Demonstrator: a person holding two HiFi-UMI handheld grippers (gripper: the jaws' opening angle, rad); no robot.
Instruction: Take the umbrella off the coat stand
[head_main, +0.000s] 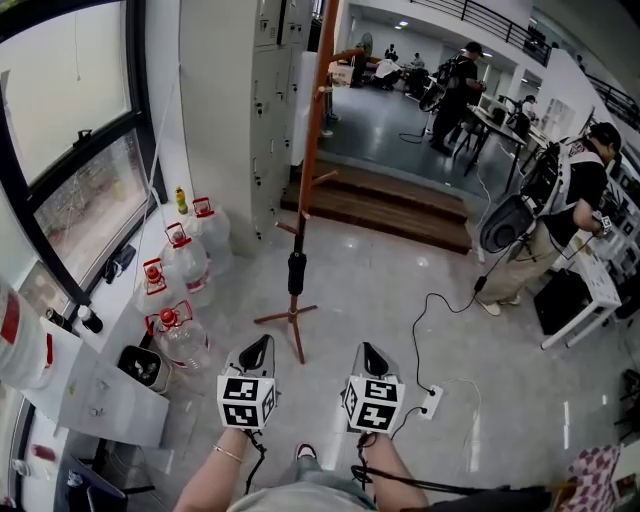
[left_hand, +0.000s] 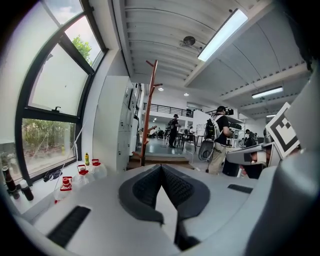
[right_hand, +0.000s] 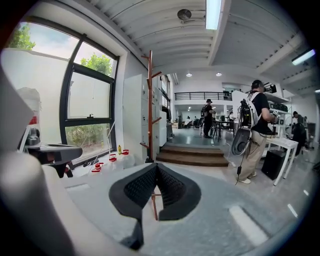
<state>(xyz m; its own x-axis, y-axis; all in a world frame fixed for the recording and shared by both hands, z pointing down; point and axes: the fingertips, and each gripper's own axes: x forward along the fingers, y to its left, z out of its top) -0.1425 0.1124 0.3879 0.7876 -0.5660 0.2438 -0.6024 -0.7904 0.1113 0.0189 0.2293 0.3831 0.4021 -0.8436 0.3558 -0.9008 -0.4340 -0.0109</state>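
Observation:
A tall orange-brown coat stand (head_main: 308, 150) rises from the glossy floor ahead of me. A black folded umbrella (head_main: 296, 272) hangs low on its pole, just above the crossed feet. My left gripper (head_main: 255, 352) and right gripper (head_main: 372, 358) are side by side near the bottom of the head view, short of the stand. Both are shut with nothing between the jaws. The left gripper view has its gripper (left_hand: 161, 166) with tips meeting and the stand (left_hand: 149, 110) beyond. In the right gripper view the gripper (right_hand: 156, 165) hides the lower pole of the stand (right_hand: 150, 100), and the umbrella is hidden.
Several large water jugs with red caps (head_main: 178, 262) stand by the window wall on the left. White lockers (head_main: 268, 90) are behind the stand, wooden steps (head_main: 400, 205) beyond. A power strip with cable (head_main: 432, 400) lies on the floor at right. People stand near white tables (head_main: 590, 285).

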